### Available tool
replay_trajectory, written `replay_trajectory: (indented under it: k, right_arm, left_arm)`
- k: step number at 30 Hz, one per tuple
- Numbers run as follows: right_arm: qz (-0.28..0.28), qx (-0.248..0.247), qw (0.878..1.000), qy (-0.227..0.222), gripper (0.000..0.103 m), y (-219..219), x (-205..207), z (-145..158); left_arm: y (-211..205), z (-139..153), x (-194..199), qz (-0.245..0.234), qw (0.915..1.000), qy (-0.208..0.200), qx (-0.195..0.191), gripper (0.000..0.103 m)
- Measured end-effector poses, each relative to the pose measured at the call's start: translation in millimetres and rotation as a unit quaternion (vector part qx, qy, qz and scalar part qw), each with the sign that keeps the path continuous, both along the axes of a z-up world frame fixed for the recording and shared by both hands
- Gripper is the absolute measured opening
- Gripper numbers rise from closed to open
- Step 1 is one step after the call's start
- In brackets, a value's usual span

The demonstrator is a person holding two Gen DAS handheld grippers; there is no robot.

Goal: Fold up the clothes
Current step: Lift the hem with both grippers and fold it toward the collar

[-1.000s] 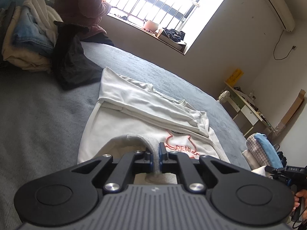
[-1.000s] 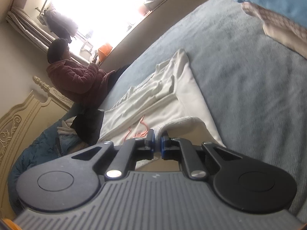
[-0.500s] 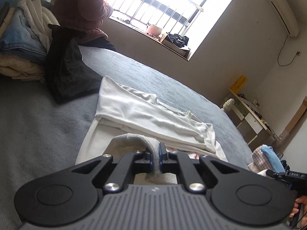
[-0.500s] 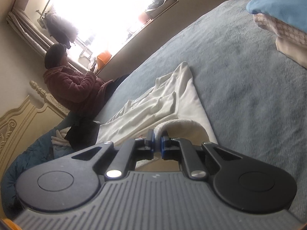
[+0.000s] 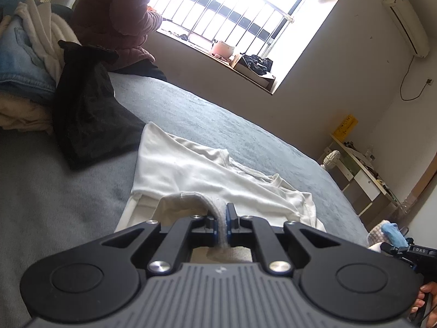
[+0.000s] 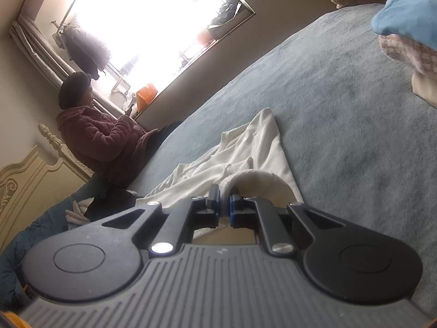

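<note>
Left gripper: you have it clamped on the hem of the white shirt.
Right gripper: pinched on the same hem — both corners lift evenly.
Shirt: spread on the grey bed, near edge raised for folding over.

You have one white garment spread on one grey-blue bed, and two grippers, left gripper and right gripper, each pinching its edge. One black garment lies beside one clothes pile; one seated person is by the one window
</note>
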State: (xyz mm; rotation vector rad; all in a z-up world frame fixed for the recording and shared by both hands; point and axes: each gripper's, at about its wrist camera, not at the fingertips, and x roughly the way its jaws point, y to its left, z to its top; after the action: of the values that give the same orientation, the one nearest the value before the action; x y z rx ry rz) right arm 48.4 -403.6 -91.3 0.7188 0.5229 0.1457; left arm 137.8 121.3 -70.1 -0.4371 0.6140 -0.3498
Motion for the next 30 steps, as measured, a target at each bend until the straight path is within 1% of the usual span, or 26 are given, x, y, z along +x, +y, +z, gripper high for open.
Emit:
replay_trajectory:
  k: [4, 10, 16, 23, 30]
  right_arm:
    - [-0.002, -0.008, 1.000, -0.006, 0.005, 1, 21, 1]
    - [-0.004, -0.018, 1.000, -0.018, 0.005, 2, 56, 3]
    - [-0.006, -0.024, 0.999, -0.028, 0.005, 1, 96, 3]
    - [-0.007, -0.025, 0.999, -0.036, 0.005, 0, 143, -3]
    - [-0.012, -0.021, 0.999, -0.039, 0.005, -4, 186, -13]
  left_arm:
    - [-3, 1, 19, 0.002, 1.0000, -0.007, 0.005, 0.007]
    - [-10, 4, 54, 0.007, 0.9994, -0.023, 0.024, 0.007]
    - [-19, 4, 90, 0.014, 0.9989, -0.028, 0.036, 0.007]
    - [-29, 2, 129, 0.021, 0.9978, -0.030, 0.056, 0.007]
    - [-33, -6, 167, 0.035, 0.9975, -0.016, 0.059, 0.007]
